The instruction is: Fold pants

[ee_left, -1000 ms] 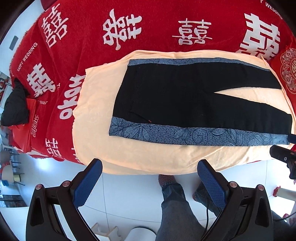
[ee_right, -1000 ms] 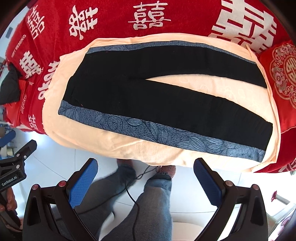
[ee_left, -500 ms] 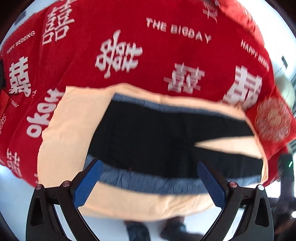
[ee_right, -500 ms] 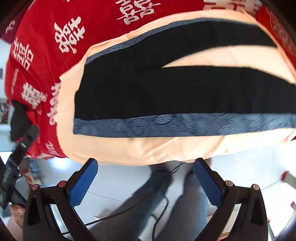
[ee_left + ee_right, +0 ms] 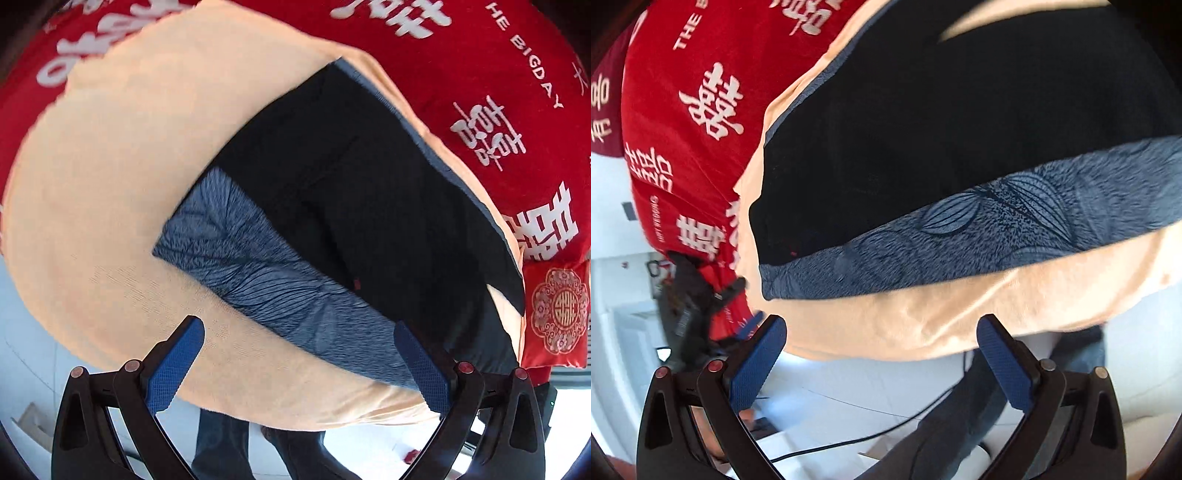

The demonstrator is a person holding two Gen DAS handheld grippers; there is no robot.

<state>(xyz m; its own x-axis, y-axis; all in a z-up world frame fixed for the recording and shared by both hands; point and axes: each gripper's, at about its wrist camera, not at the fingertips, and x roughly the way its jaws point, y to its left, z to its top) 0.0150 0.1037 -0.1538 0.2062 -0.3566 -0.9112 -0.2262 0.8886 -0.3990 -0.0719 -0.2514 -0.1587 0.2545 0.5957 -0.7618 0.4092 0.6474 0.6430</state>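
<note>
While pants point(image 5: 369, 206) lie flat on peach cloth point(image 5: 103, 192), left tool point(image 5: 303, 363) and right tool point(image 5: 882, 360) gape wide, empty, near cloth edge

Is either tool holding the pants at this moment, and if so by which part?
Nothing is held. Left tool and right tool are both open, short of the pants, which lie flat on the peach cloth.

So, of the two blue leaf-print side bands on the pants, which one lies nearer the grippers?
The wide band along the near edge of the pants, just ahead of both open grippers' jaws. The other shows only as a thin strip along the far edge, beside the red blanket.
</note>
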